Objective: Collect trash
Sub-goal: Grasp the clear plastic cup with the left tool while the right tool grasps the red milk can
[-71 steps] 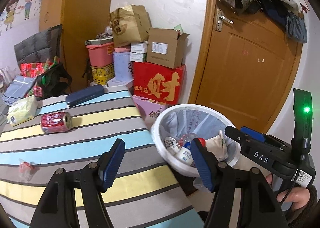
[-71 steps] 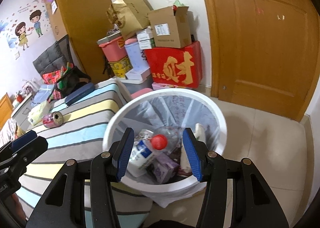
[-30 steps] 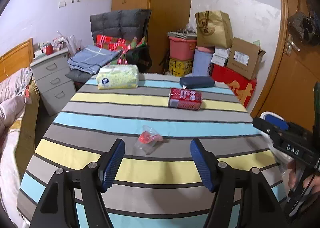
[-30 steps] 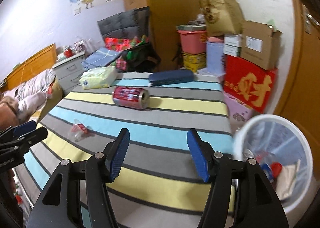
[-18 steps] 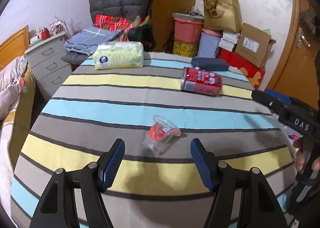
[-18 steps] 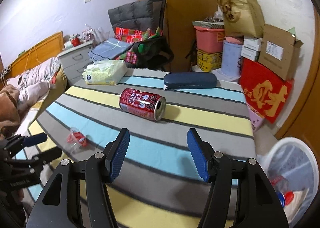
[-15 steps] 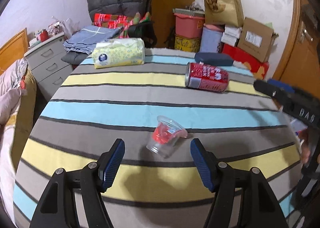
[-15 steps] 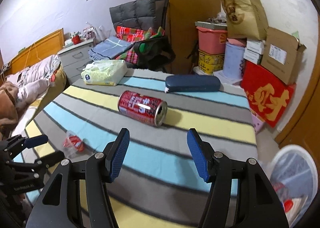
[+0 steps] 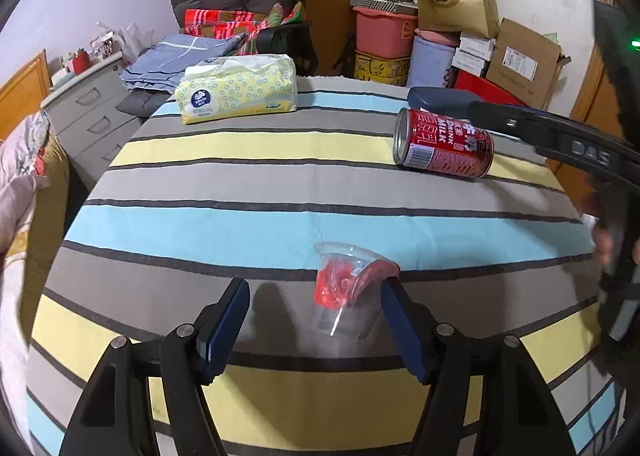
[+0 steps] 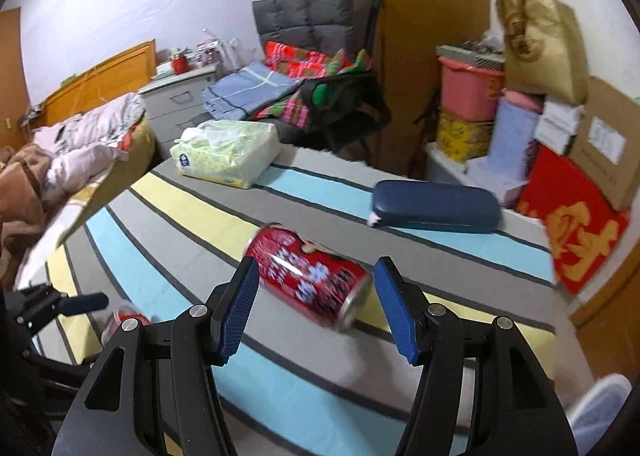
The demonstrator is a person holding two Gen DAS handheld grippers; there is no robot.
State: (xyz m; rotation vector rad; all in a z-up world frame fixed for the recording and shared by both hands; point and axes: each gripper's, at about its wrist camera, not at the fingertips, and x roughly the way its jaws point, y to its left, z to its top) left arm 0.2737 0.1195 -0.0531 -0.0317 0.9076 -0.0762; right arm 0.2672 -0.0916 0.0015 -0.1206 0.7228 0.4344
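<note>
In the left wrist view, the left tongs [image 9: 314, 320] are held wide around a clear plastic cup [image 9: 348, 292] lying on its side on the striped worktop [image 9: 240, 224], something red seen inside it; the thin cup could be crushed or squirted out sideways if the pads are closed off-centre. In the right wrist view, the right tongs [image 10: 314, 306] are spread wide about a red can [image 10: 310, 276] lying on the worktop, untouched; being round, it could be rolled away by one pad. Its contents cannot be told.
</note>
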